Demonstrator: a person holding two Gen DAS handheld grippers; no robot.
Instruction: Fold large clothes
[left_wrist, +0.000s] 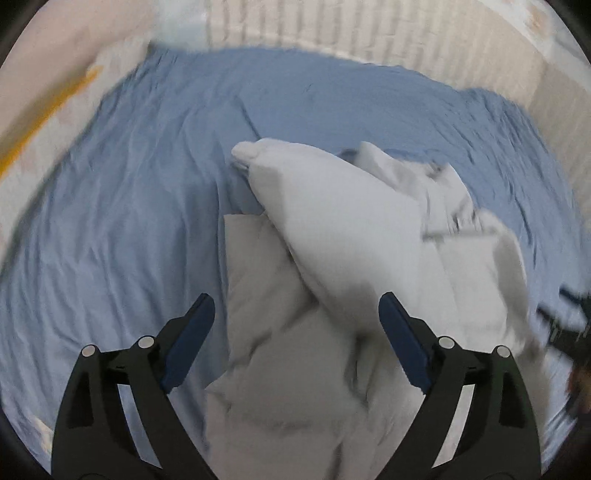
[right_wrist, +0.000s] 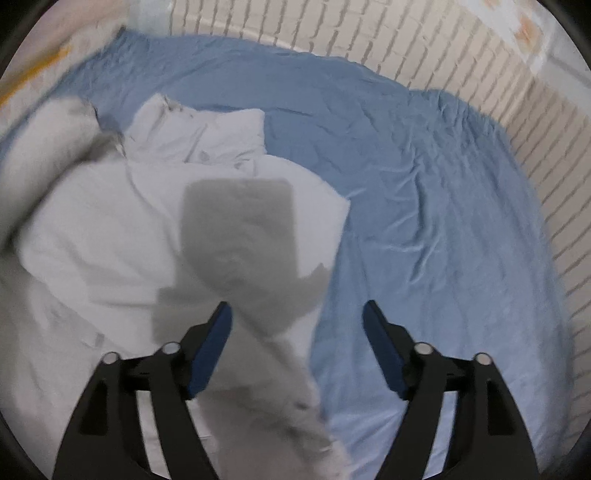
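A large white padded garment (left_wrist: 332, 258) lies crumpled on a blue bedsheet (left_wrist: 129, 203). In the left wrist view a sleeve or flap lies folded across its body. My left gripper (left_wrist: 295, 314) is open above the garment's near part, holding nothing. In the right wrist view the white garment (right_wrist: 129, 221) lies to the left, its collar at the far end. My right gripper (right_wrist: 297, 317) is open above the garment's right edge, and its shadow falls on the fabric. The views are blurred.
The blue bedsheet (right_wrist: 424, 203) covers the bed and is wrinkled. A white brick wall (right_wrist: 480, 74) runs behind and to the right of the bed. A pale surface with a yellow stripe (left_wrist: 44, 118) lies at the left.
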